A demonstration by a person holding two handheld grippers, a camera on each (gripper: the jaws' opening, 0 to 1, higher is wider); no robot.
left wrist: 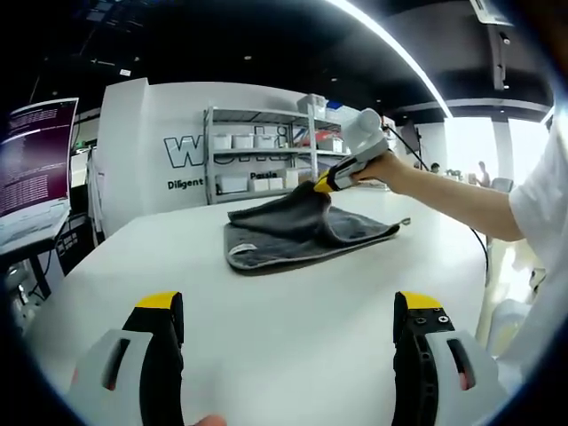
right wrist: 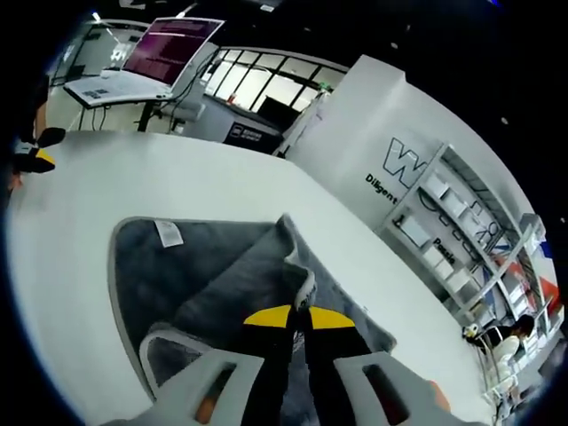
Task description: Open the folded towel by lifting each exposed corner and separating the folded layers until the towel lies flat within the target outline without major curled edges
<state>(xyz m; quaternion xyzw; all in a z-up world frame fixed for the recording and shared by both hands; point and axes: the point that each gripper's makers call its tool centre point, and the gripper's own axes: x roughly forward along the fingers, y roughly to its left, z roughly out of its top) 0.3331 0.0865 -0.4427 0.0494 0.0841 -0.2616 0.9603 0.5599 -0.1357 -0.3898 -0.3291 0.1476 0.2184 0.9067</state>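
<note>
1. Lab or demo workspace, indoor, open-plan; dark ceiling with a long light strip (left wrist: 390, 44).
2. Big white bench (left wrist: 284, 293) in the middle, bare surface.
3. White partition wall (left wrist: 151, 142) with large printed lettering, partly hidden.
4. Metal shelving rack (left wrist: 257, 155) holding white bins and boxes; also in right gripper view (right wrist: 461, 240).
5. Monitor (left wrist: 35, 155) showing lines of text on a stand at the side; also (right wrist: 173, 44).
6. Glass-walled rooms (right wrist: 266, 89) behind; people in the far bright area (left wrist: 479, 169).

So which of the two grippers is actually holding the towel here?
The right gripper, jaws pinched on the grey towel, lifting a fold; the left gripper stands open, short of it.
</note>
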